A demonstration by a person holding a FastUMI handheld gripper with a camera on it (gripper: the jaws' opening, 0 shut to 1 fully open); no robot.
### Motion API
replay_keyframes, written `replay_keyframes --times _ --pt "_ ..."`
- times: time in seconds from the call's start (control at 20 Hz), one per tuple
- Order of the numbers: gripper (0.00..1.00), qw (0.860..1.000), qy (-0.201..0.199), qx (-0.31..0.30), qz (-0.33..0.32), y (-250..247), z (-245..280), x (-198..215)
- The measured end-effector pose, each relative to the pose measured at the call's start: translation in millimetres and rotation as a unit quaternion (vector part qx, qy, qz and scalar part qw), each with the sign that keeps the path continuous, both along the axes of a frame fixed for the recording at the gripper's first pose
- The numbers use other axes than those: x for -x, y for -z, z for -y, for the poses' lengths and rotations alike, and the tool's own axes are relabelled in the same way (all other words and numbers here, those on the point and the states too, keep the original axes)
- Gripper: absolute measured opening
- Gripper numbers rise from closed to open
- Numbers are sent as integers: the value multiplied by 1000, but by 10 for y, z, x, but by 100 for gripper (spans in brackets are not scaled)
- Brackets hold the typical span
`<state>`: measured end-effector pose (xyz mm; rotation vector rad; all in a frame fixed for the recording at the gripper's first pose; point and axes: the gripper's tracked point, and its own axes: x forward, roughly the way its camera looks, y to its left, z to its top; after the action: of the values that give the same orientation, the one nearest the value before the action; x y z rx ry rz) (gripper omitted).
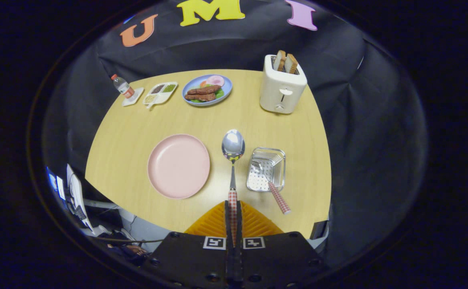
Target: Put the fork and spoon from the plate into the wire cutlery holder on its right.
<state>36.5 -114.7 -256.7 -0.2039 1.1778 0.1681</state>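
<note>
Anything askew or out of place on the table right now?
Only the fork: it leans in the wire cutlery holder, its checked handle sticking out over the near rim rather than upright. The gripper is shut on the spoon. The pink plate is empty. Nothing looks spilled.

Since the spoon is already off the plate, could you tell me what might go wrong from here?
1. The gripper is shut on only the end of the spoon handle, so the long spoon may swing or slip as it travels.
2. The fork already lies slanted in the wire cutlery holder, its handle jutting over the near rim; the spoon could knock it or catch on it going in.
</note>
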Motion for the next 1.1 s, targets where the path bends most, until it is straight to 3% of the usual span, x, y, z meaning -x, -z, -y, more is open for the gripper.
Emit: replay_keyframes --times 0.45,0.85,1.1 --pt "1 993 -45 34 -103 -25 579 7" --pt "1 976 -42 40 -211 137 605 -67" --pt "1 971 -46 47 -228 132 623 -223"
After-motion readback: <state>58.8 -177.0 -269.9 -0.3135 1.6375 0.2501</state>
